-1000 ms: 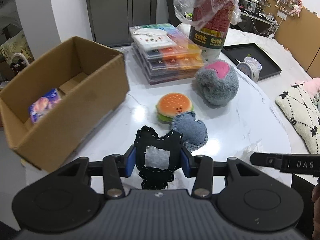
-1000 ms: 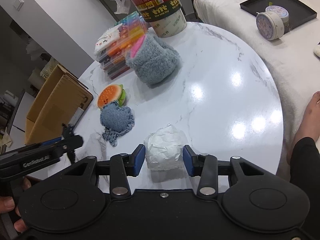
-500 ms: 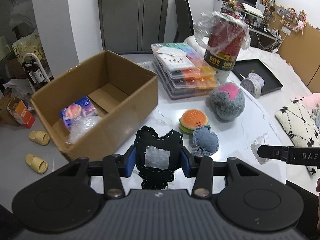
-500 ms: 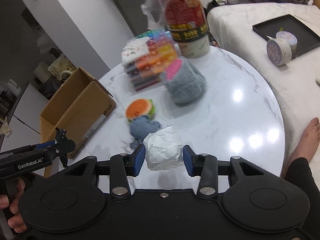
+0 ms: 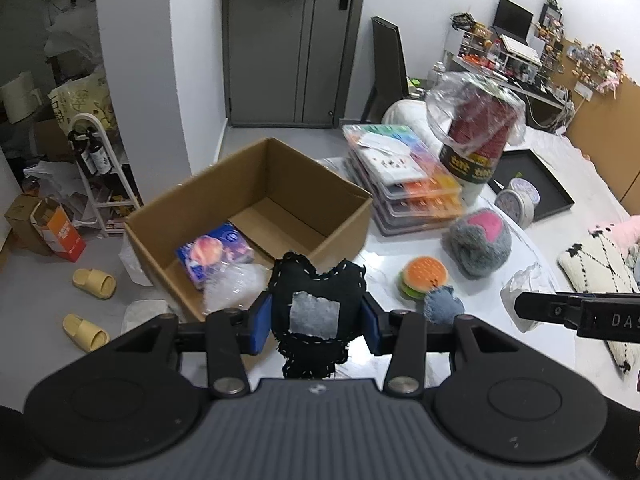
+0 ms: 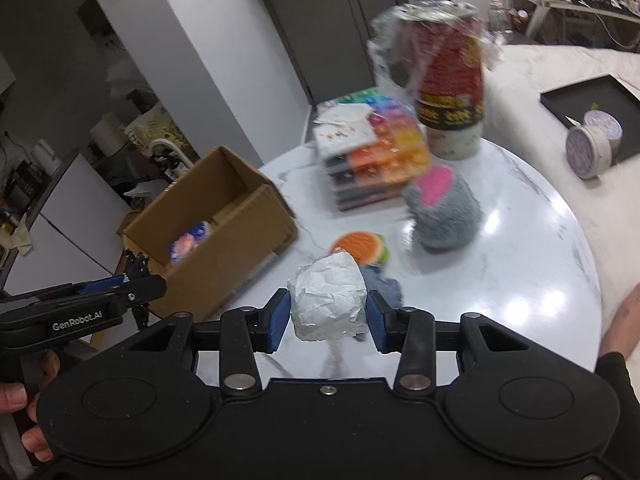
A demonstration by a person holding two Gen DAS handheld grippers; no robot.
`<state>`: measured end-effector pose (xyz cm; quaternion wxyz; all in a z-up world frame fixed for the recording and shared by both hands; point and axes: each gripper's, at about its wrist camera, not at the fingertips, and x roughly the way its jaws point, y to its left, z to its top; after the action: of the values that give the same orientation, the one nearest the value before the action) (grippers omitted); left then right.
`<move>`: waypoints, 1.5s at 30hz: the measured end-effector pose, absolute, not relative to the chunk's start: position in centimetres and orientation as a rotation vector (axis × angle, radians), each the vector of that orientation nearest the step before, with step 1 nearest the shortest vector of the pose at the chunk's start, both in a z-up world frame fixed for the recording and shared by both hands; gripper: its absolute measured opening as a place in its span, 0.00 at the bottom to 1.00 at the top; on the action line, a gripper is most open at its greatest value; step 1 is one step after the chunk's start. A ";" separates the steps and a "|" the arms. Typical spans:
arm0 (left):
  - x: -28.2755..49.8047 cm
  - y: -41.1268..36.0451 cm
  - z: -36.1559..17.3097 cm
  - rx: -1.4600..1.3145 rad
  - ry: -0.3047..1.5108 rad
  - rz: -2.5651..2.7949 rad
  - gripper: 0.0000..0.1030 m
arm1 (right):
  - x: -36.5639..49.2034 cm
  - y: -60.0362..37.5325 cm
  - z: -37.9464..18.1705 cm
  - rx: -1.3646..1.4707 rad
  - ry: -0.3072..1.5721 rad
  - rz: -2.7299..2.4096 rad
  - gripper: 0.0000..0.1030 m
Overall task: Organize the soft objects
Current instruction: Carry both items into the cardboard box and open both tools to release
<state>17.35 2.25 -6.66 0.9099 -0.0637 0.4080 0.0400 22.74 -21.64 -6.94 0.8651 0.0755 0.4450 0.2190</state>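
Saw two yellow slippers (image 5: 94,282) on the floor at the far left, apart from each other. Next to the right, found an open cardboard box (image 5: 256,184) at the table's left edge, with a bright printed packet (image 5: 216,254) and some crumpled clear plastic (image 5: 232,284) lying in its near corner.

Held a black heart-shaped pillow (image 5: 316,292) with white stitching and a grey patch in the left gripper (image 5: 316,322), up in the air in front of the box's near wall. Kept the jaws only narrowly apart, both blue pads pressed to the pillow's sides.

Further right, on the white marble table (image 6: 500,300), noted a burger toy (image 5: 424,276) with a denim heart (image 5: 444,308) touching its near side. Spotted a grey plush (image 5: 480,240) with a pink patch just behind them, then a stack of clear plastic cases (image 5: 412,188) and a tall red tub wrapped in plastic (image 5: 476,136) at the back. Noted a black tray (image 5: 532,184) and a round tin (image 5: 518,204) to the right of the table.

At the right, gripped a crumpled white wad (image 6: 328,300) in the right gripper (image 6: 326,316), clear of the table and above the denim heart. Had the jaws closed in partway, pads tight against the wad on either side.
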 end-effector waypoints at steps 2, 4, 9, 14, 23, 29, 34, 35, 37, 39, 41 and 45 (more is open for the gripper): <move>17.3 2.9 -6.4 -0.134 0.835 0.088 0.43 | 22.7 -20.7 -6.6 0.137 0.923 0.463 0.40; 17.3 3.5 -6.1 -0.139 0.830 0.095 0.43 | 22.8 -19.7 -6.3 0.128 0.919 0.470 0.40; 17.3 5.1 -5.7 -0.148 0.823 0.108 0.44 | 22.7 -17.5 -5.8 0.113 0.912 0.494 0.40; 17.5 6.6 -5.5 -0.161 0.816 0.124 0.44 | 23.0 -16.2 -5.5 0.107 0.916 0.510 0.40; 19.1 8.2 -5.6 -0.181 0.820 0.133 0.44 | 23.6 -14.9 -5.2 0.105 0.917 0.521 0.40; 21.1 8.1 -5.8 -0.183 0.822 0.121 0.44 | 24.3 -14.8 -5.1 0.103 0.912 0.508 0.40; 22.6 7.9 -6.2 -0.187 0.833 0.109 0.44 | 25.1 -15.0 -5.3 0.109 0.915 0.498 0.40; 22.9 7.9 -6.3 -0.190 0.837 0.107 0.44 | 25.3 -15.0 -5.4 0.110 0.917 0.496 0.40; 23.4 8.0 -6.4 -0.200 0.845 0.102 0.44 | 25.6 -15.0 -5.4 0.111 0.919 0.494 0.40; 24.0 8.2 -6.7 -0.213 0.856 0.100 0.44 | 25.8 -15.0 -5.5 0.115 0.919 0.494 0.40; 24.6 8.4 -7.0 -0.236 0.869 0.097 0.44 | 26.0 -14.9 -5.5 0.117 0.918 0.497 0.40; 25.7 8.7 -7.6 -0.263 0.892 0.090 0.44 | 26.4 -14.6 -5.5 0.119 0.919 0.500 0.40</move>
<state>25.74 8.69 -7.61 0.8930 -0.1267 0.4297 0.0435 26.36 -14.62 -5.53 0.8646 0.0566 0.4384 0.2387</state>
